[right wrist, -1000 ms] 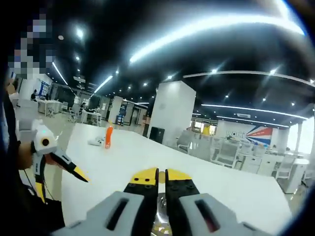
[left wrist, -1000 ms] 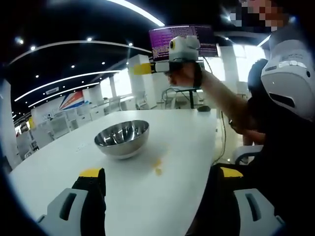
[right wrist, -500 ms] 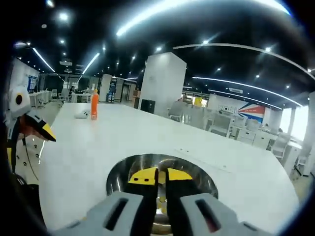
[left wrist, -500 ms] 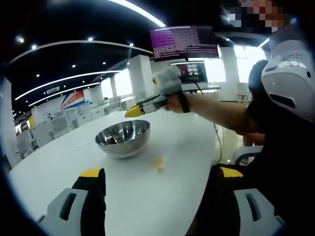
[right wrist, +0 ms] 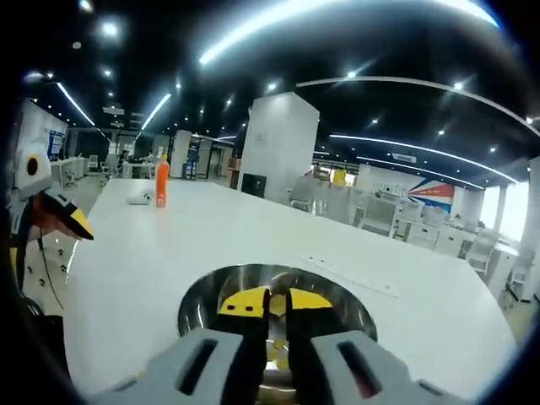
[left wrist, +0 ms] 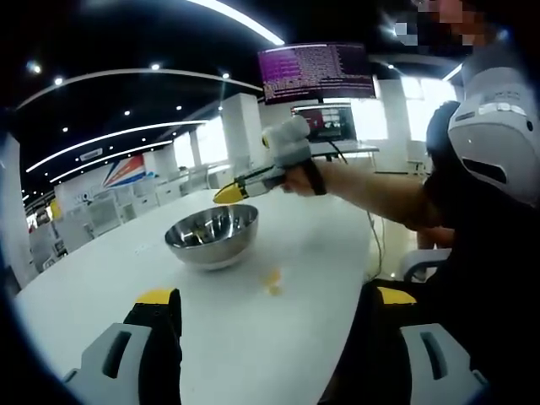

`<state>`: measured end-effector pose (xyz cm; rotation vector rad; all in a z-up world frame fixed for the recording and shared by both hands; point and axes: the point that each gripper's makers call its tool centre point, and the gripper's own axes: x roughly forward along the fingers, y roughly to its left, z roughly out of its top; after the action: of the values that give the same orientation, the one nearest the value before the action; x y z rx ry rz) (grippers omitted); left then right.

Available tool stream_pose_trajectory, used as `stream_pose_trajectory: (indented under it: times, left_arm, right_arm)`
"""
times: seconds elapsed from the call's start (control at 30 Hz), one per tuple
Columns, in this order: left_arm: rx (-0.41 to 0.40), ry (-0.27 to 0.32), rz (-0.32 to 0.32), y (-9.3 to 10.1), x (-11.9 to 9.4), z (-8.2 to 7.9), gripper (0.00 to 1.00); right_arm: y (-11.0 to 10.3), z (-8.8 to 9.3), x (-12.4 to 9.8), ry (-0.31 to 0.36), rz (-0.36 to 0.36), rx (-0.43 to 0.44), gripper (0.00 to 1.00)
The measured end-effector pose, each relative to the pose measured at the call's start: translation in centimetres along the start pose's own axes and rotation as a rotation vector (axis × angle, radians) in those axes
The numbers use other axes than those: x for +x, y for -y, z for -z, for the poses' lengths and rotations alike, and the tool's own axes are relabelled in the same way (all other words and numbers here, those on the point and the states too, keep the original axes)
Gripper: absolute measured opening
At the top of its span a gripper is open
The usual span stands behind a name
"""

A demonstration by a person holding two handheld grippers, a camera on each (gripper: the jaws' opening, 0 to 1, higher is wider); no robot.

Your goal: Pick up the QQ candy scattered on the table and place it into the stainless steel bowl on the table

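Note:
The stainless steel bowl [left wrist: 211,237] stands on the white table [left wrist: 101,278]. A yellow QQ candy [left wrist: 270,281] lies on the table just right of the bowl. My right gripper [left wrist: 226,195] reaches in from the right, its yellow tips hanging over the bowl's rim. In the right gripper view that gripper [right wrist: 278,302] points down into the bowl [right wrist: 198,304], jaws almost together on a pale yellow candy, and another candy [right wrist: 274,353] lies in the bowl's bottom. My left gripper [left wrist: 277,297] is held low near the table's edge, wide open and holding nothing.
An orange bottle [right wrist: 161,180] stands far off on the table. A flat strip [right wrist: 350,274] lies beyond the bowl. A monitor [left wrist: 316,72] hangs behind the table. The person's arm [left wrist: 380,190] and body are at the right. The left gripper [right wrist: 55,209] shows at the left edge.
The right gripper swung down from high in the air to over the bowl. In the last half second its jaws parted slightly. The left gripper stayed put.

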<state>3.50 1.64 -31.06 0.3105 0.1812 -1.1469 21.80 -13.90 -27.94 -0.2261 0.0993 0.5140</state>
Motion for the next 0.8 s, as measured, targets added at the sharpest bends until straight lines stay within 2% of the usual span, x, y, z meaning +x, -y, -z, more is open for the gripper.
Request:
stream_pose_trajectory:
  times: [0.13,0.8]
  left_arm:
    - [0.001,0.002,0.002,0.09,-0.02,-0.13,0.94]
    - [0.008,-0.007,0.001,0.28,-0.21,-0.27,0.93]
  right_arm:
    - [-0.25,-0.23,-0.06,0.013,-0.014,0.018,0.13]
    - [0.18,-0.51,-0.45,0.018,0.004,0.005,0.14]
